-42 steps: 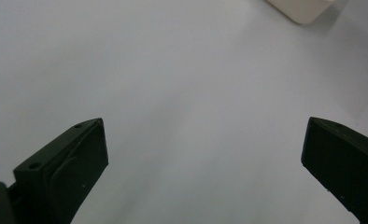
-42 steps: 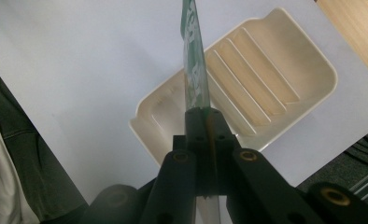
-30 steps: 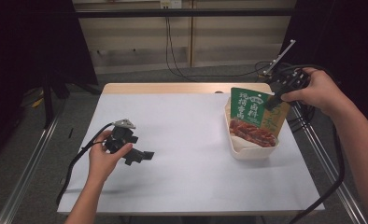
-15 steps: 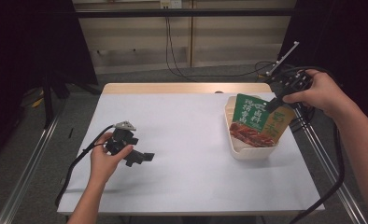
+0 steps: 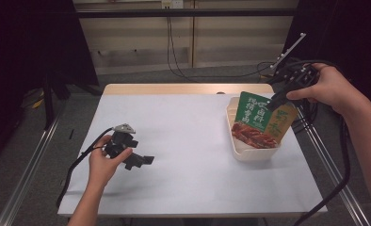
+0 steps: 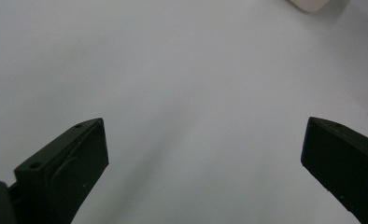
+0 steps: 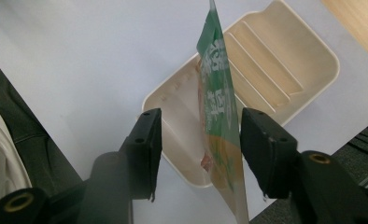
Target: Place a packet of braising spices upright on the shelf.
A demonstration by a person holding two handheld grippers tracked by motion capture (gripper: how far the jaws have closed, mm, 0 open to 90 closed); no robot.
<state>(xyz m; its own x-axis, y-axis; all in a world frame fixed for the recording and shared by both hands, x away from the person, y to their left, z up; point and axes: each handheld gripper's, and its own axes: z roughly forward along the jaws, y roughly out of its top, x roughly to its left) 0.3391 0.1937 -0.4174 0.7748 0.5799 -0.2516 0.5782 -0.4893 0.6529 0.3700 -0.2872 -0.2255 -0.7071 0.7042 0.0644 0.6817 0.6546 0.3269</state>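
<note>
Our right gripper (image 7: 198, 140) has just been opening; jaws released, pouch (image 7: 217, 116) standing between them, pads clear of it. Pouch stands upright in the cream tray (image 5: 252, 153) at the counter's (image 5: 188, 141) right side. Our left gripper (image 5: 143, 160), jaws wide apart and empty, rests well left of the tray.

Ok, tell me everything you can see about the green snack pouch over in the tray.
The pouch is a flat, glossy packet, green at the top with white lettering, a red food picture below and a yellow-orange part at one side. It stands tilted with its bottom in the cream tray. The right hand-held gripper has just been opening; its jaws stand apart on either side of the pouch.
</note>
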